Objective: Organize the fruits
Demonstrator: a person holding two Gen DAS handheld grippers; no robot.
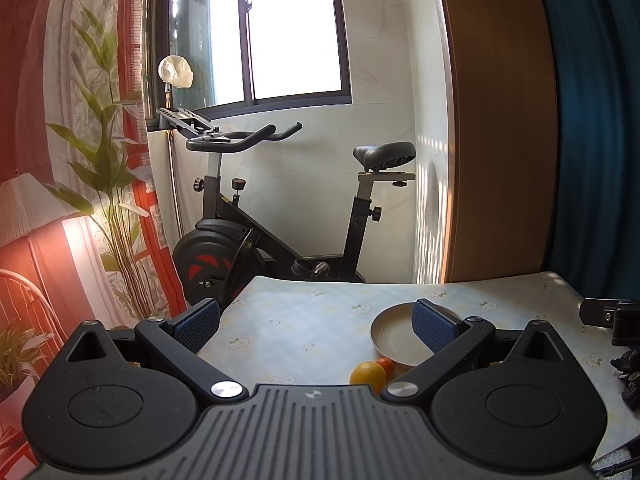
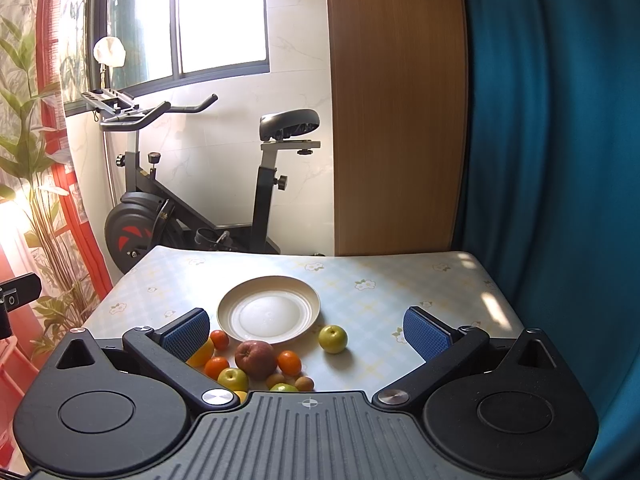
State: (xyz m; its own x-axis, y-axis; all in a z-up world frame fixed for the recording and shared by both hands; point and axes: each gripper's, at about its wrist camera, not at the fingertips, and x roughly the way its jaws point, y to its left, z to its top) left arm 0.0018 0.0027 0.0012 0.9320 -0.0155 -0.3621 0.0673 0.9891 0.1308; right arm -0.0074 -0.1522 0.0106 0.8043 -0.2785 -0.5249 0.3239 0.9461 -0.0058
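Right tool [image 2: 306,330] hides front fruits [image 2: 284,387].

Cream plate [image 2: 269,312], red apple [image 2: 256,359], floral checked tablecloth [image 2: 380,280]

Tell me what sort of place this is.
Most likely a room in a home, not a lab or shop. An exercise bike stands under a window, a potted plant sits by the curtain, and a table with a floral cloth holds a plate and loose fruit.
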